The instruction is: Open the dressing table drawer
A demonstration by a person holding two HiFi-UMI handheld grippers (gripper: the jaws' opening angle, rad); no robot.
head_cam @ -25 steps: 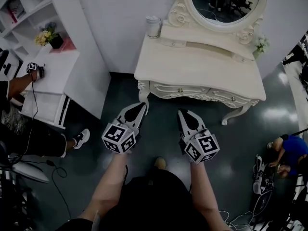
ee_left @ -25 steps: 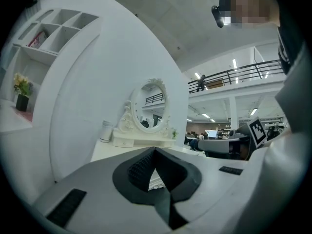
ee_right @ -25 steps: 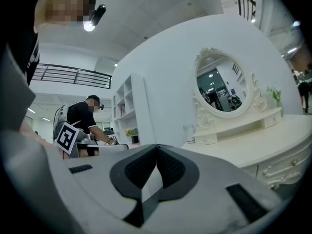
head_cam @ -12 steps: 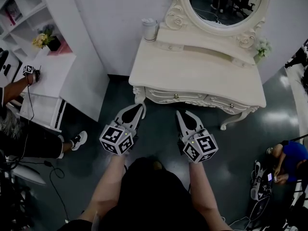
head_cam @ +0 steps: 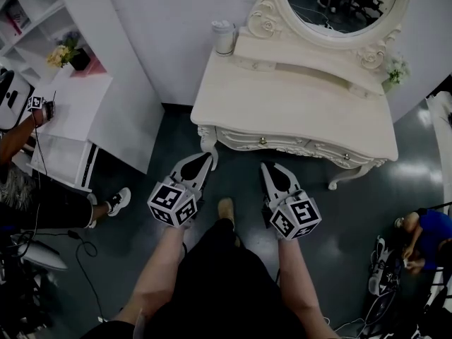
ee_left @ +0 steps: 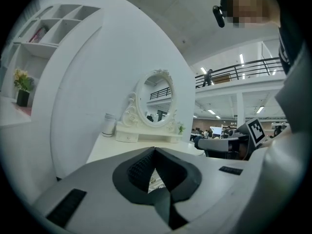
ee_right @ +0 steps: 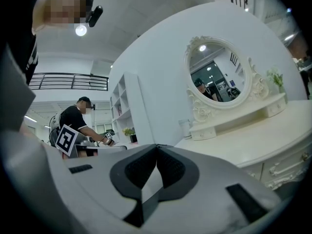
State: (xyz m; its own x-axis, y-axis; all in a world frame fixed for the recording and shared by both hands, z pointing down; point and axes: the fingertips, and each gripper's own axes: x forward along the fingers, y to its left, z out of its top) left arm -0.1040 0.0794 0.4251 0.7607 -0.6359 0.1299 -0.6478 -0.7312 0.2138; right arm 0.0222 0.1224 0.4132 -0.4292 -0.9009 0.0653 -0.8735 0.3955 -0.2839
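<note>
**Dressing table drawer: closed, both claws short of it**

- Far left, head view: white shelf unit [head_cam: 32,9] holding a pot of flowers [head_cam: 65,52]. Below it is a seated person's arm [head_cam: 15,141] with a marker cube at the hand.
- Left gripper [head_cam: 207,158]: held in the person's left hand. The jaws are closed tip to tip with nothing between them, which its own view confirms. Its tips lie just beside the table's left front leg [head_cam: 208,141], and whether they touch it cannot be told.
- White canister [head_cam: 224,38]: upright on the back left corner of the table top.
- Dressing table [head_cam: 296,108]: cream, carved, standing against the white wall.
- Drawer [head_cam: 272,144]: set in the carved front apron with a small knob at its middle, and flush with the apron. It lies ahead of both claws, to the right of the left tips and just beyond the right tips, with neither claw on the knob.
- Right gripper [head_cam: 267,167]: held in the right hand. The jaws are pressed together and empty. It points at the drawer front, near it but apart from it.
- Oval mirror [head_cam: 342,6]: in an ornate frame on the table's raised back shelf.
- Small plant [head_cam: 397,69]: at the right end of the shelf.
- Lower right: a person in blue [head_cam: 427,230] on the dark floor.
</note>
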